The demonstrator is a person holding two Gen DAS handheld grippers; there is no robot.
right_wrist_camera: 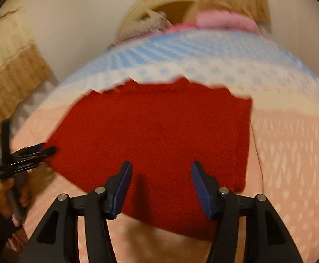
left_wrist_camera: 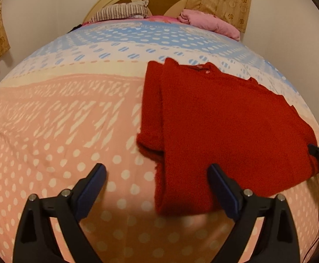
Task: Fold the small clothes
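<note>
My left gripper [left_wrist_camera: 156, 171] tilts down over the bedspread [left_wrist_camera: 49, 131], jaws apart, empty, its right finger over the near edge of the red sweater [left_wrist_camera: 225, 120]. My right gripper [right_wrist_camera: 161, 171] also tilts down, jaws apart above the sweater, nothing pinched. The sweater lies partly folded on the bed. Only the left view shows pillows [left_wrist_camera: 120, 13] sharply; the right view, blurred, shows my left hand [right_wrist_camera: 8, 199].

The bed cover [left_wrist_camera: 60, 120] lies bare beside the red sweater [left_wrist_camera: 214, 120]; a striped pillow [left_wrist_camera: 120, 13] and pink blanket [left_wrist_camera: 210, 22] sit far back.
</note>
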